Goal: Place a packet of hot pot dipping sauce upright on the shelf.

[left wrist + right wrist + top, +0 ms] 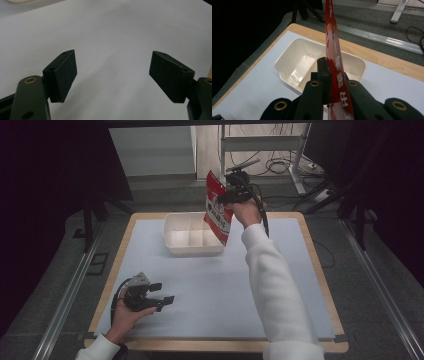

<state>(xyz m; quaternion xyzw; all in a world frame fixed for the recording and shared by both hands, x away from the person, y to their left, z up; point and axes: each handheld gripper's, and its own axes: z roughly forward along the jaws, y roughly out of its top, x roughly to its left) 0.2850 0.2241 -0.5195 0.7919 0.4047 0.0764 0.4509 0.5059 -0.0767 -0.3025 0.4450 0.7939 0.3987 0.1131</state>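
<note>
A red and white snack bag (218,209) hangs in the air over the right end of a cream plastic tray (176,238) with compartments at the back of the table. My right gripper (231,195) is shut on the bag's upper edge. Seen from the right gripper view, the bag (335,65) runs edge-on between the jaws, above the tray (287,58). Near the front left of the table my left gripper (162,293) rests in a hand, open, with nothing between its fingers (62,72).
A pale blue-white mat (210,285) covers most of the wooden table (220,345). Behind the table are a metal table leg frame (300,170), cables on the floor and dark stands at the left.
</note>
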